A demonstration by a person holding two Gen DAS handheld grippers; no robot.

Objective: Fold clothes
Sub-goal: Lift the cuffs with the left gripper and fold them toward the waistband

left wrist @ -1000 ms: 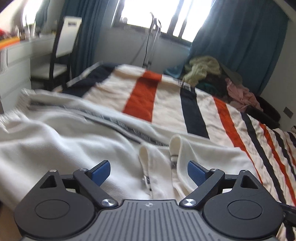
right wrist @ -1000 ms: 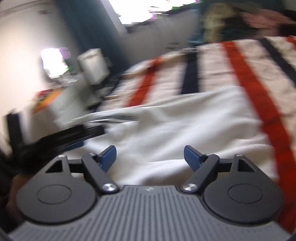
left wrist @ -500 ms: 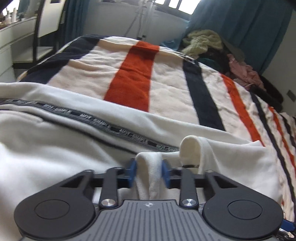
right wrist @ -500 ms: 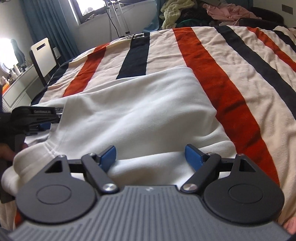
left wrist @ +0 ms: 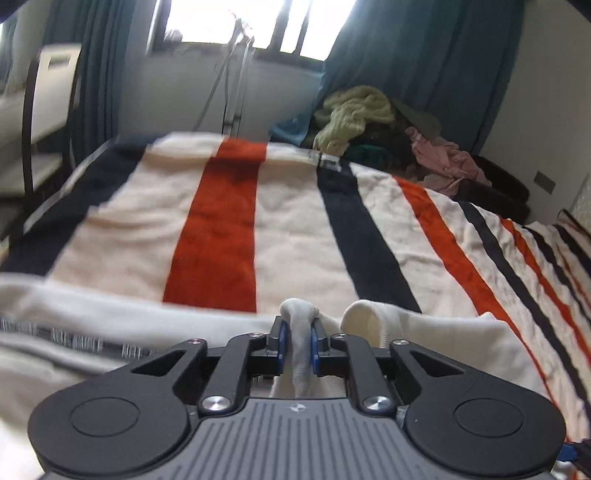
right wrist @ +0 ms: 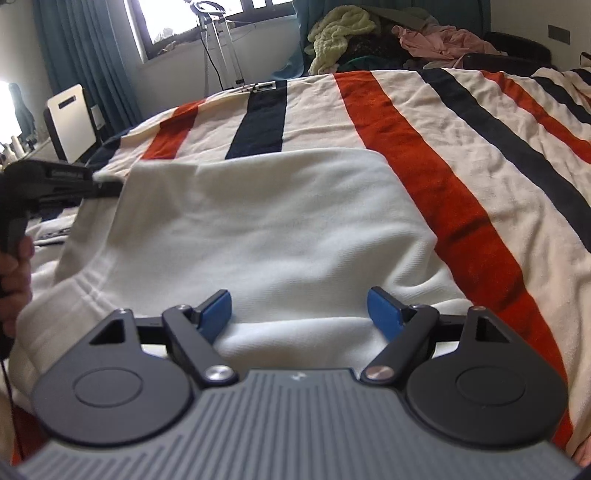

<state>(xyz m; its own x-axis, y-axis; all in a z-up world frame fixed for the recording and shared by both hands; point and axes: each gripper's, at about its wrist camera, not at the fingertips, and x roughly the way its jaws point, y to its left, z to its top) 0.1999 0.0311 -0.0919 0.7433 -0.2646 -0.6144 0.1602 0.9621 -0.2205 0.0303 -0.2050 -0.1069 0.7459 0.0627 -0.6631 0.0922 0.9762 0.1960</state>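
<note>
Between our left gripper [left wrist: 297,341] pads, 1 bunched fold of the white garment [right wrist: 266,229] is pinched tight, the blue pads pressed on either side of it. Just right of those fingers a second rounded fold [left wrist: 364,319] stands free.

Our right gripper [right wrist: 301,314] has its 2 fingers spread wide, with nothing between them; the garment's near edge lies directly ahead of and under the pads, apparently touching or just short of them.

From the right fingers the cloth spreads forward and to the left, its long axis running sideways toward the left gripper. So the right gripper is nearer the ungrasped end, and we judge the next move is to close there.

Beyond lies the striped blanket [right wrist: 461,155], then the clothes pile [right wrist: 388,33] far ahead.
</note>
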